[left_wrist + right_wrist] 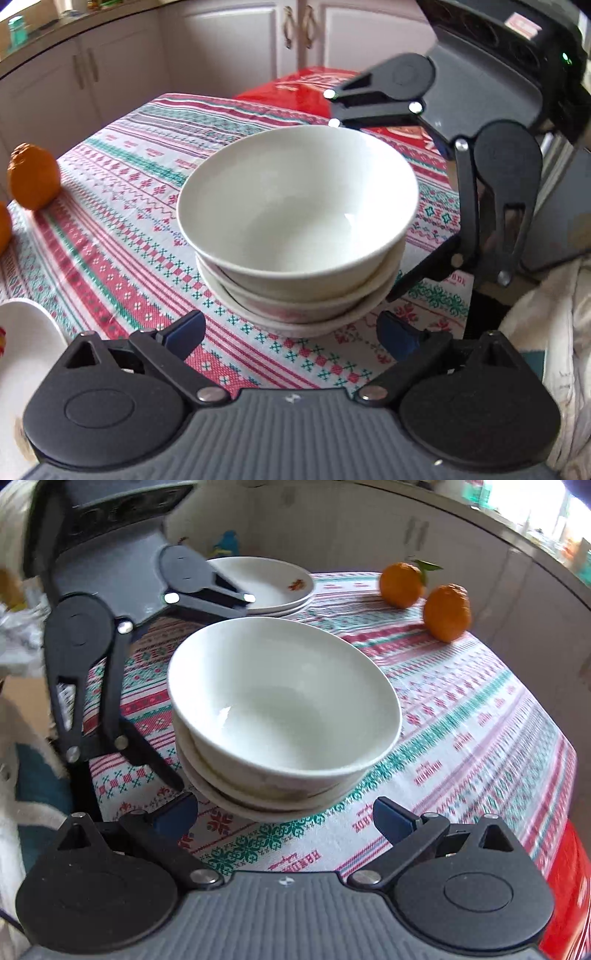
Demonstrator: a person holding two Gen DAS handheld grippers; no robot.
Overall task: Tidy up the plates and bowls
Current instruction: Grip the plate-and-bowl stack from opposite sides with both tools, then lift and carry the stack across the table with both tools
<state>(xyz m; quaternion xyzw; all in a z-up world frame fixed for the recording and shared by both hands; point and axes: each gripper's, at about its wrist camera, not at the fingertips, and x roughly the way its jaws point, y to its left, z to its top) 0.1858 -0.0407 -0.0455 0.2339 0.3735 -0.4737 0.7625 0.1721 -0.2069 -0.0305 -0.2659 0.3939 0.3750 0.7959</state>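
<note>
A stack of nested white bowls [299, 206] stands on the patterned tablecloth [122, 236], in the middle of both views [284, 701]. My left gripper [293, 332] is open, its blue pads [188, 328] spread wide just short of the stack's near side. My right gripper [284, 816] is open too, facing the stack from the opposite side. In the left wrist view the right gripper [362, 201] straddles the stack's right side. In the right wrist view the left gripper [214, 692] straddles its left side. Neither pair of pads presses on the bowls.
A stack of white plates [273, 579] with a small red motif lies behind the bowls; its rim [22, 332] shows at the lower left. Two oranges [400, 585] [447, 613] sit near the table's edge. A red bag [310, 88] lies at one table end. Kitchen cabinets [221, 40] stand beyond.
</note>
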